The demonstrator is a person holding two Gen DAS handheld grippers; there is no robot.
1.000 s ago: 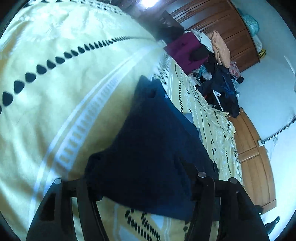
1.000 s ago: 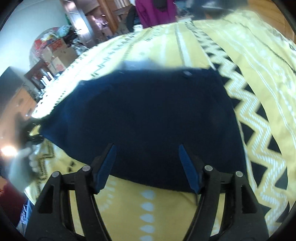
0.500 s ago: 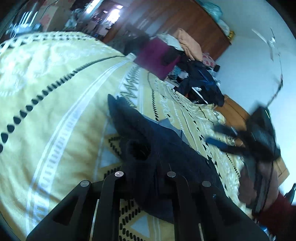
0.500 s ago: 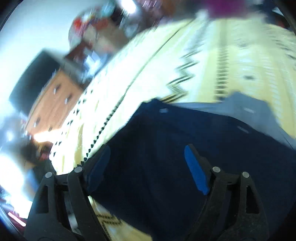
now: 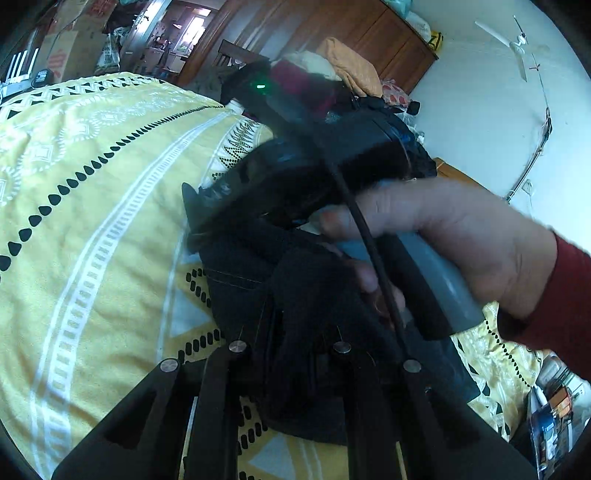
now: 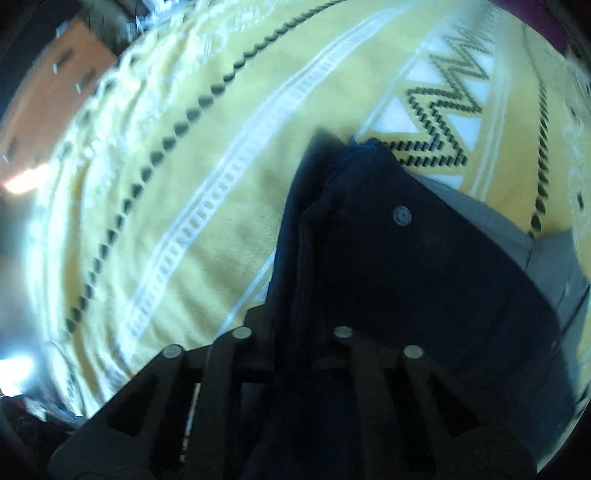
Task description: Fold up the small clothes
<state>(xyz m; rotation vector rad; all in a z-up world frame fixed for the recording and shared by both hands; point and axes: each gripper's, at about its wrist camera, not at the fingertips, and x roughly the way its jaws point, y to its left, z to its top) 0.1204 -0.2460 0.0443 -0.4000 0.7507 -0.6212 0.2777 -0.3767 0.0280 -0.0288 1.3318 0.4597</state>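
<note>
A dark navy garment (image 5: 240, 266) lies bunched on the yellow patterned bedspread (image 5: 92, 221). My left gripper (image 5: 291, 332) is shut on a fold of it near the bottom of the left wrist view. A person's hand (image 5: 443, 236) in a red sleeve holds the other tool's handle across that view, just above the cloth. In the right wrist view my right gripper (image 6: 291, 325) is shut on a raised ridge of the same garment (image 6: 406, 266). A small button (image 6: 402, 215) and a grey inner layer (image 6: 517, 236) show on it.
The bedspread (image 6: 166, 184) stretches wide to the left of the garment. Beyond the bed's far edge stand a heap of clothes (image 5: 343, 70), a wooden wardrobe (image 5: 332, 26) and cardboard boxes (image 5: 62, 48). A wooden chest of drawers (image 6: 55, 74) is blurred at upper left.
Both grippers were open over the flat garment a second ago. The left closed first, the right has now closed too, and the right hand has swung across in front of the left camera.
</note>
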